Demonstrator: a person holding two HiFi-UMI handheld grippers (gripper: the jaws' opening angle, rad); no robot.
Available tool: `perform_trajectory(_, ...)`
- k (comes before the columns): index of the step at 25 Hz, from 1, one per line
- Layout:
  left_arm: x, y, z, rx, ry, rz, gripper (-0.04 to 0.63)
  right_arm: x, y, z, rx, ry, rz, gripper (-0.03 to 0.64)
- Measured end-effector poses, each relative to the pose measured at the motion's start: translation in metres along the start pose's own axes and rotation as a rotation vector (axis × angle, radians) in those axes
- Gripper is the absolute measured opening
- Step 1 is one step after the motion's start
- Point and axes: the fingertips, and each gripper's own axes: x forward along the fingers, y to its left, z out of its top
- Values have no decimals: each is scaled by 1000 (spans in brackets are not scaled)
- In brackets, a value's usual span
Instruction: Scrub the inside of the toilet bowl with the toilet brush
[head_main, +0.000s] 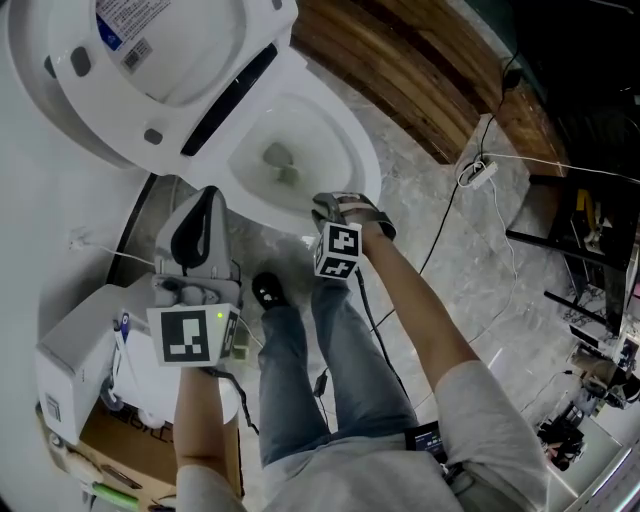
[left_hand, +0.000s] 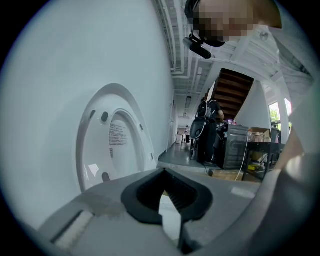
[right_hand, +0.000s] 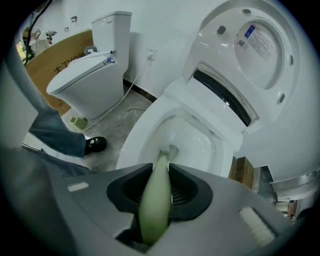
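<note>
The white toilet bowl (head_main: 335, 135) stands with its lid and seat (head_main: 90, 100) raised. My right gripper (head_main: 343, 207) hangs over the bowl's near rim, shut on the pale green toilet brush handle (right_hand: 156, 197). The handle slants down into the bowl (right_hand: 200, 142), and the brush head (head_main: 283, 166) rests near the drain at the bottom, also seen as the brush head (right_hand: 168, 149) in the right gripper view. My left gripper (head_main: 205, 212) is held left of the bowl, shut with nothing in it. In its own view the left gripper (left_hand: 166, 194) points at the raised lid (left_hand: 112, 145).
A second toilet (right_hand: 87, 75) stands to the left beside a cardboard box (head_main: 110, 445), with a cable along the wall. The person's legs and black shoe (head_main: 267, 290) stand before the bowl. A power strip (head_main: 478, 172) and wires lie at the right, past a wooden strip (head_main: 420, 70).
</note>
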Motion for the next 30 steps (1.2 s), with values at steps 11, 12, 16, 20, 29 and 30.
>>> perform_trajectory(11,0,-13,3,13,3,-10,3,-8,-5,-27,29,52,-28,101)
perform_trajectory(12,0,-14,3,13,3,-9,4,-9,-7,-29,31,55,-34,101)
perform_trajectory(16,2,-15,4,14,1,-5,4,-10,-19,-39,36,72,-73,101)
perform_trajectory(20,3,-14,2,14,4,5,4,-5,-28,-37,17,75,-109,101)
perform_trajectory(29,9,-6,-1,3,-3,29,4,13,-50,-20,8,59,-161,103)
perform_trajectory(30,9,-4,-1,0,-4,33,4,15,-52,-18,11,56,-162,103)
